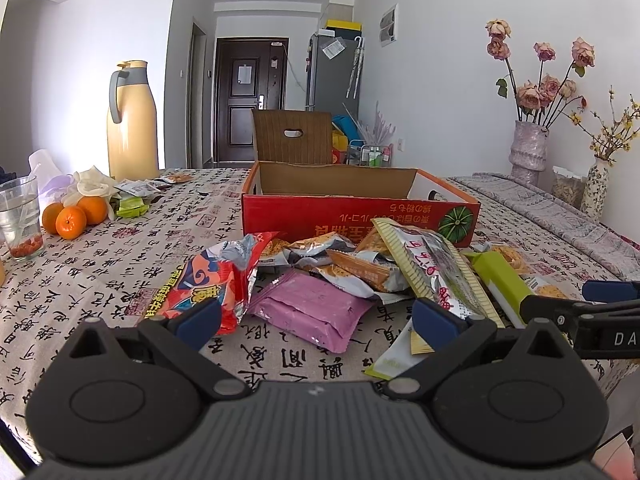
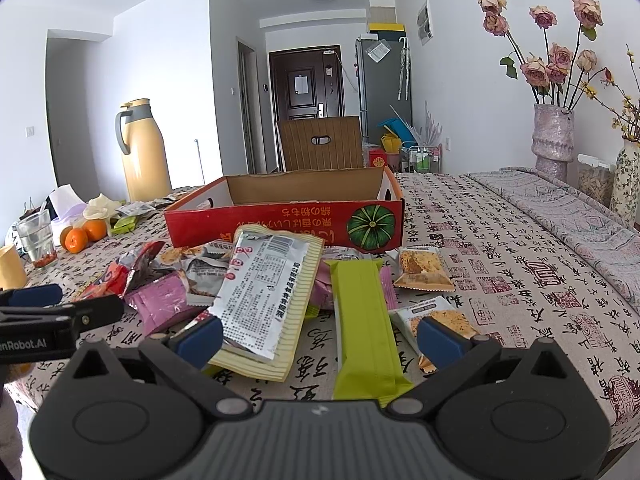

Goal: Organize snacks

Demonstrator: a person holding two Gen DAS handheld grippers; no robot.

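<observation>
Calligraphy-printed cloth covers the table [image 1: 120, 264], and everything sits on it in a loose spread. Far left stands a glass [image 1: 20, 216] with red bits at the bottom, then three oranges [image 1: 72, 216] and a tall yellow thermos jug [image 1: 132, 120] behind them. Toward the middle, the red cardboard box [image 1: 360, 216] lies open with its flap raised, nothing visible inside it from this height. Right in front of the box lies the snack pile: a red-and-orange packet [image 1: 208, 284] at the left edge, a pink packet [image 1: 312, 312] beside it, a long cream-edged silver packet [image 2: 264, 292] leaning across the heap, a green bar wrapper [image 2: 364, 320], and two small cracker packets [image 2: 424, 268] out to the right. The left gripper [image 1: 316, 320] hovers low before the pink packet, fingers spread wide, holding nothing. The right gripper [image 2: 320, 336] hangs over the green wrapper, fingers likewise apart. Against the right wall, vases of dried roses [image 2: 552, 136] stand.
</observation>
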